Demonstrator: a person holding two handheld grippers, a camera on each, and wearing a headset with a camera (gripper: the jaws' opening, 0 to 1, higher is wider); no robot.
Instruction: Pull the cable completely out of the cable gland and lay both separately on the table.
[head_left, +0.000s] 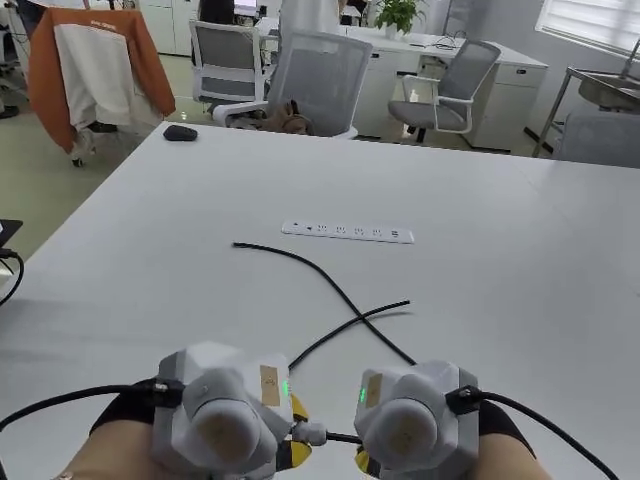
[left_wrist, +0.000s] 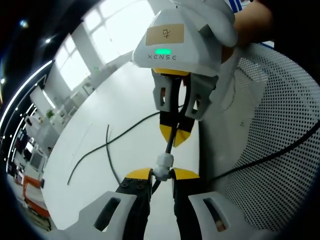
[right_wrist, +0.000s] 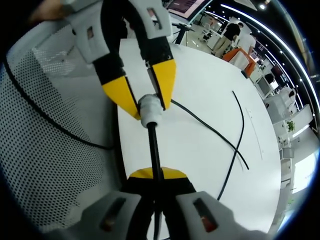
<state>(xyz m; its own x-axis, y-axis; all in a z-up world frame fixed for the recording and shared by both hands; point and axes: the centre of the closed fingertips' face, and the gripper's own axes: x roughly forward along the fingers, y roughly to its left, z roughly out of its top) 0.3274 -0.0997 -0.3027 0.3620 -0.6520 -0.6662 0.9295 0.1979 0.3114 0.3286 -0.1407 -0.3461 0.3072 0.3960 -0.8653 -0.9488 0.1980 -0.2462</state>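
Both grippers are held low at the near edge of the white table (head_left: 520, 280), jaws pointing toward each other. The left gripper (left_wrist: 161, 175) is closed on the white cable gland (left_wrist: 163, 165). The right gripper (right_wrist: 156, 174) is clamped on the black cable (right_wrist: 152, 145) just beside the gland. The cable's loose end trails far across the table. The right gripper's housing reads "XENSE" (left_wrist: 162, 57) under a green light. Farther off lie a power strip (head_left: 347, 232) and a mouse (head_left: 180, 132). Beyond the table are office chairs (head_left: 320, 75) and an orange jacket (head_left: 150, 60).

On table (head_left: 520, 260): cable (head_left: 330, 285), pwr strip (head_left: 347, 232) behind; chairs (head_left: 320, 80) beyond.
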